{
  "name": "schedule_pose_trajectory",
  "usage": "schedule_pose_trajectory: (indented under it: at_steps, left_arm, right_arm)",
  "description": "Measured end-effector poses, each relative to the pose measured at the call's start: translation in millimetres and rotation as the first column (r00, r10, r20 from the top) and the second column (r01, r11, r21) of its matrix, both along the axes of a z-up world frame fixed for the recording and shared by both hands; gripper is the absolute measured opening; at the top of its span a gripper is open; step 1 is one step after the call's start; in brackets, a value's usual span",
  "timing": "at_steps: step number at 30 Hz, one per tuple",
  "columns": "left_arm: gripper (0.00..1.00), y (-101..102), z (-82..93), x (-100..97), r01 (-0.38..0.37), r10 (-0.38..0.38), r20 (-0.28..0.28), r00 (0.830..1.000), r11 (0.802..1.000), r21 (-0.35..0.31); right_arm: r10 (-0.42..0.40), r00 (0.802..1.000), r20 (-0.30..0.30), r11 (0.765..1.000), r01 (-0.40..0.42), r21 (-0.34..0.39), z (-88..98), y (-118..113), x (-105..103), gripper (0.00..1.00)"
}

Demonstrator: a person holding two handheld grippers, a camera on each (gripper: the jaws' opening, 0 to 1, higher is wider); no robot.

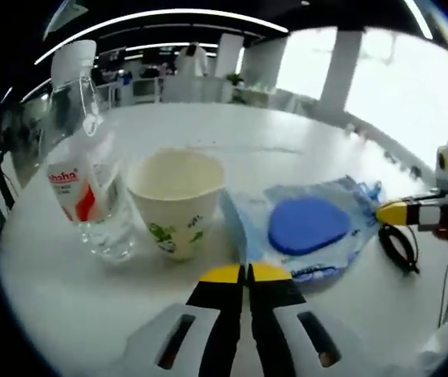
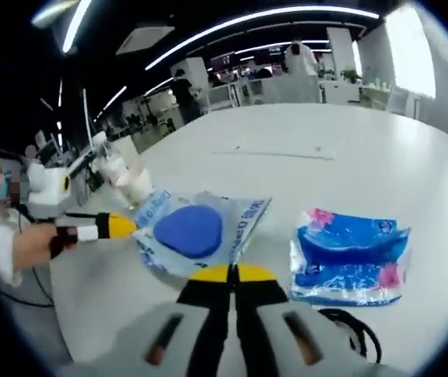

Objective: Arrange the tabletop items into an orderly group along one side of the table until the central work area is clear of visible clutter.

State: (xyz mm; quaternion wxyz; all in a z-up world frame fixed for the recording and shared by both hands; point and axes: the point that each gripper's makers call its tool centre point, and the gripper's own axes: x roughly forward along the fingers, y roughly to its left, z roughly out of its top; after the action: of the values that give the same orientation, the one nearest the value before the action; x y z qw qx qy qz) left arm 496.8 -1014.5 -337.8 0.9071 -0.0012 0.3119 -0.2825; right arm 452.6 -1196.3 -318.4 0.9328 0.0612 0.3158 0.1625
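Left gripper view: left hand-held gripper (image 1: pixel 245 272) jaws closed together, holding nothing, above white surface (image 1: pixel 208 133). Bottle (image 1: pixel 90 181) upright, touching paper cup (image 1: pixel 177 200) on its right. Pouch with blue disc (image 1: pixel 310 228) just right of cup.

Right gripper view: right hand-held gripper (image 2: pixel 232 273) jaws pressed together, empty, at pouch edge. Blue packet (image 2: pixel 350 255) lies apart, right of pouch. Black cable (image 2: pixel 358 330) near packet.
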Motion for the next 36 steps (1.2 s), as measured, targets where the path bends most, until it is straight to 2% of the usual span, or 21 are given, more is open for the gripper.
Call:
schedule_pose_trajectory:
  at_steps: [4,10,20,24,26,28,30,31,33,34,36]
  left_arm:
    - [0.00,-5.0,9.4,5.6,0.006,-0.005,0.038,0.999,1.000,-0.011]
    - [0.00,-6.3,-4.8,6.0,0.007,-0.007,0.002,1.000,1.000,0.001]
    - [0.00,-3.6,-13.1,12.1,-0.016,0.016,-0.025,1.000,1.000,0.001]
    - [0.00,-1.0,-23.1,9.8,-0.037,0.037,-0.058,0.998,0.999,0.005]
    - [0.00,0.2,-28.5,8.0,-0.053,0.053,-0.077,0.996,0.999,0.002]
    - [0.00,0.9,-28.8,8.3,-0.061,0.060,-0.067,0.996,0.998,-0.006]
    - [0.00,1.0,-28.7,8.4,-0.069,0.068,-0.062,0.996,0.998,-0.009]
    - [0.00,1.2,-29.1,7.7,-0.076,0.075,-0.062,0.995,0.997,-0.015]
    - [0.00,1.2,-29.5,7.7,-0.119,0.114,-0.072,0.991,0.991,-0.066]
    - [0.00,1.2,-29.6,7.4,-0.145,0.137,-0.079,0.987,0.984,-0.105]
    - [0.00,2.2,-29.5,7.1,-0.169,0.159,-0.077,0.984,0.975,-0.144]
  right_arm:
    - [0.015,1.000,0.020,0.999,-0.015,-0.028,3.5,-5.4,7.6,0.00]
    - [0.050,0.999,0.016,0.997,-0.049,-0.058,-3.8,-9.1,16.7,0.00]
    - [0.059,0.997,-0.039,0.996,-0.061,-0.071,-24.7,-7.9,14.6,0.00]
    - [0.066,0.994,-0.083,0.993,-0.074,-0.093,-37.3,-9.2,9.1,0.00]
    - [0.063,0.994,-0.085,0.993,-0.071,-0.091,-38.3,-11.0,9.0,0.00]
    - [0.045,0.993,-0.106,0.996,-0.052,-0.073,-41.6,-12.3,7.7,0.00]
    - [0.050,0.993,-0.110,0.994,-0.060,-0.087,-45.3,-11.5,5.4,0.00]
    - [0.052,0.993,-0.106,0.993,-0.063,-0.097,-46.5,-11.2,4.7,0.00]
    - [0.059,0.992,-0.116,0.990,-0.072,-0.117,-52.7,-10.4,1.1,0.00]
    - [0.046,0.993,-0.106,0.992,-0.058,-0.114,-51.9,-11.5,1.2,0.00]
    - [-0.025,0.993,-0.115,0.998,0.018,-0.061,-51.2,-12.7,0.8,0.00]
